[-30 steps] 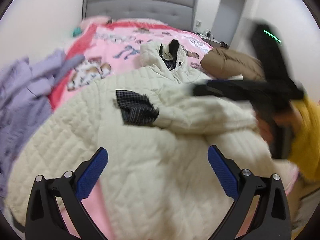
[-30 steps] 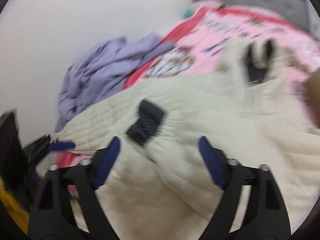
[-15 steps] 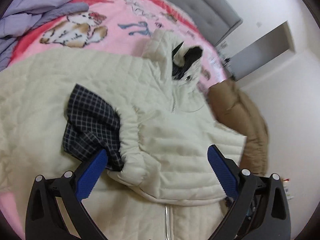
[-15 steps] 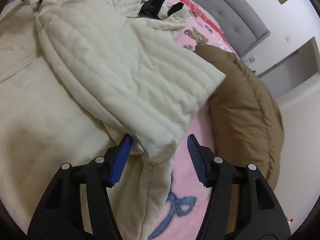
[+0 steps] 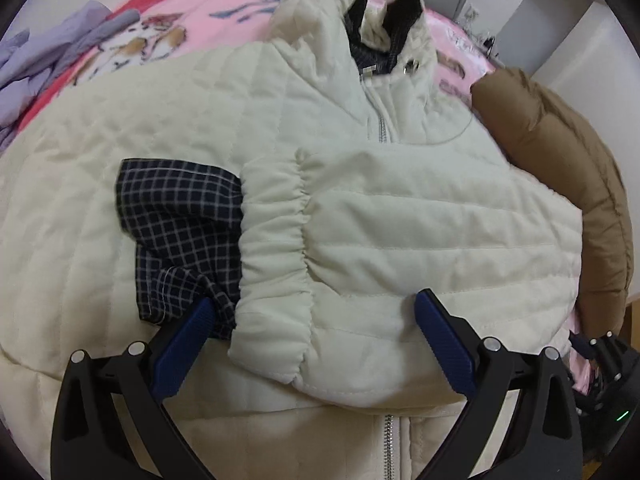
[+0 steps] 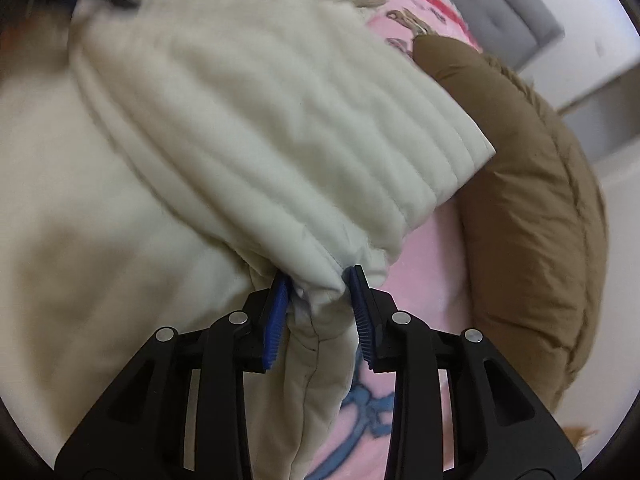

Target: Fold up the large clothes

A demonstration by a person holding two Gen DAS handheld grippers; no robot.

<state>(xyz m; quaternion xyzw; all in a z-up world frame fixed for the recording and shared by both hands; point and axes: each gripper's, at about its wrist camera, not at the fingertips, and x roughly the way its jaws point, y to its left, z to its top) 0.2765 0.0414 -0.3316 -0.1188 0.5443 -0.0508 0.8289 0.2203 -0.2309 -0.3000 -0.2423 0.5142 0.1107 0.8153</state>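
Observation:
A cream quilted jacket (image 5: 200,128) lies front up on the pink bed, its zip running down the middle. One sleeve (image 5: 400,240) is folded across the chest, with dark checked lining (image 5: 176,216) showing at the cuff. My left gripper (image 5: 310,344) is open, its pads either side of the sleeve cuff, just above it. My right gripper (image 6: 320,312) is shut on the folded edge of the jacket (image 6: 248,128) at its right side.
A brown puffer jacket (image 5: 580,184) lies to the right of the cream one, also in the right wrist view (image 6: 532,200). Lilac clothes (image 5: 36,72) are heaped at the left. The pink printed blanket (image 5: 168,36) covers the bed; a grey headboard (image 6: 516,8) stands behind.
My right gripper has closed on the jacket's folded side edge. My left gripper has moved nearer over the folded sleeve and stays open.

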